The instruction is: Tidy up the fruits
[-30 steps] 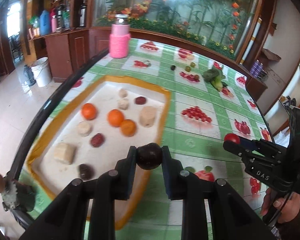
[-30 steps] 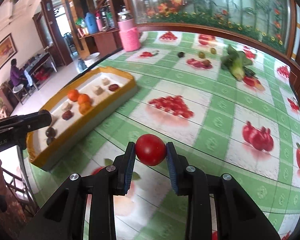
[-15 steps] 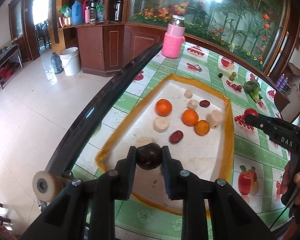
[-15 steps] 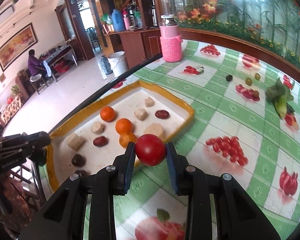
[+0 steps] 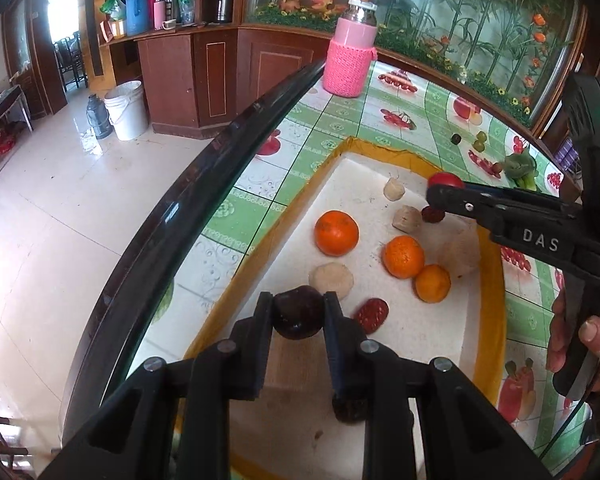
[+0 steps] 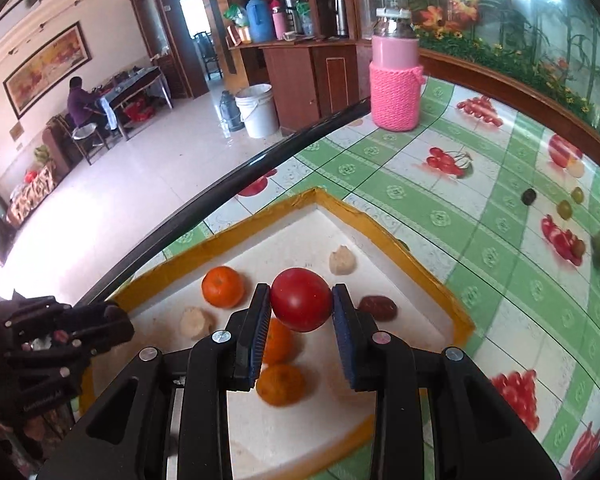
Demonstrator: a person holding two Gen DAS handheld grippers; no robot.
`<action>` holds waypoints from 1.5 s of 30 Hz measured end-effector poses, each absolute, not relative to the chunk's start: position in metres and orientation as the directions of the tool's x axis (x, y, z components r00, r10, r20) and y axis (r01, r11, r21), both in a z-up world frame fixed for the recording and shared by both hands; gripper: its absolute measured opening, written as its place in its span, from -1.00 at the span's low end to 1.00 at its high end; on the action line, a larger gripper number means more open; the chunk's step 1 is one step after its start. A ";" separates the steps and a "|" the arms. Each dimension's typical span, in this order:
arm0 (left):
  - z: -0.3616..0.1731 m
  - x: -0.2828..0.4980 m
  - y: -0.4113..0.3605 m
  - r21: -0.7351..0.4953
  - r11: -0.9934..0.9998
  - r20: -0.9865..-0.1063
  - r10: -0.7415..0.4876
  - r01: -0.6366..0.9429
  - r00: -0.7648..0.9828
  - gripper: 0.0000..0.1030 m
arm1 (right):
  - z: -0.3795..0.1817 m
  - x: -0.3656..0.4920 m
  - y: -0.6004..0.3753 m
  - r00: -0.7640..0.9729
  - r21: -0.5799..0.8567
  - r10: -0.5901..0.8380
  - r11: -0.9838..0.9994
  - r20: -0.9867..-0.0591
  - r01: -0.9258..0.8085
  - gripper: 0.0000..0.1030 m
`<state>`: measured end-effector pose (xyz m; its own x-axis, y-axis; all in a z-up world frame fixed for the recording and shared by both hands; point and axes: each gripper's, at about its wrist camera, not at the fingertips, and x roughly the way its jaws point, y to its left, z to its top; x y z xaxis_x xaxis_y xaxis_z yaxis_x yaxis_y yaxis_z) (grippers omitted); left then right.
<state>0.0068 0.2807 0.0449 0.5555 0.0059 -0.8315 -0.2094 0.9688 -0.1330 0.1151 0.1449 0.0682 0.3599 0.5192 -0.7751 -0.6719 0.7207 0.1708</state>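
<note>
My left gripper (image 5: 298, 312) is shut on a dark purple fruit (image 5: 299, 312) and holds it over the near end of the yellow-rimmed white tray (image 5: 316, 172). My right gripper (image 6: 301, 300) is shut on a red tomato (image 6: 301, 299) above the same tray (image 6: 384, 236). The right gripper also shows in the left wrist view (image 5: 446, 190), over the tray's far right side. In the tray lie three oranges (image 5: 336, 233), several beige lumps (image 5: 331, 280) and dark red dates (image 5: 371, 315).
A pink knit-covered jar (image 5: 350, 62) stands at the table's far end. Small green and dark fruits (image 6: 564, 209) and a leafy green vegetable (image 5: 520, 166) lie on the fruit-print tablecloth beyond the tray. The table's black edge (image 5: 204, 184) runs along the left, with floor below.
Both grippers have moved over the tray with their fruits still held. The right one came in from the open tablecloth; the left one now sits lower and closer above the tray.
</note>
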 end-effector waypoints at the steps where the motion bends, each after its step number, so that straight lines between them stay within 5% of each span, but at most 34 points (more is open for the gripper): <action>1: 0.043 0.010 0.281 -0.130 0.970 -0.835 0.006 -0.207 0.550 -0.47 | 0.065 0.118 0.148 0.354 0.170 0.515 0.720 -0.780 -0.673 -0.42; 24: 0.016 0.029 0.280 -0.058 0.977 -0.871 0.050 -0.205 0.488 -0.45 | 0.025 0.142 0.200 0.250 0.074 0.381 0.662 -0.890 -0.746 -0.39; 26: 0.016 0.029 0.279 -0.050 0.978 -0.872 0.056 -0.203 0.485 -0.40 | 0.025 0.141 0.198 0.254 0.070 0.376 0.668 -0.891 -0.741 -0.18; 35: 0.021 0.020 0.273 -0.029 0.977 -0.875 0.078 -0.211 0.479 0.01 | 0.036 0.121 0.174 0.314 0.030 0.364 0.693 -0.877 -0.721 -0.15; 45: 0.044 -0.007 0.261 0.035 0.970 -0.841 0.159 -0.240 0.518 0.46 | 0.073 0.075 0.114 0.420 0.043 0.404 0.760 -0.812 -0.649 0.34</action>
<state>-0.0065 0.2609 0.0443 0.5178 0.1590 -0.8406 -0.2404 0.9700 0.0355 0.0748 0.1136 0.0734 0.4199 0.4044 -0.8125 -0.6486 0.7599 0.0430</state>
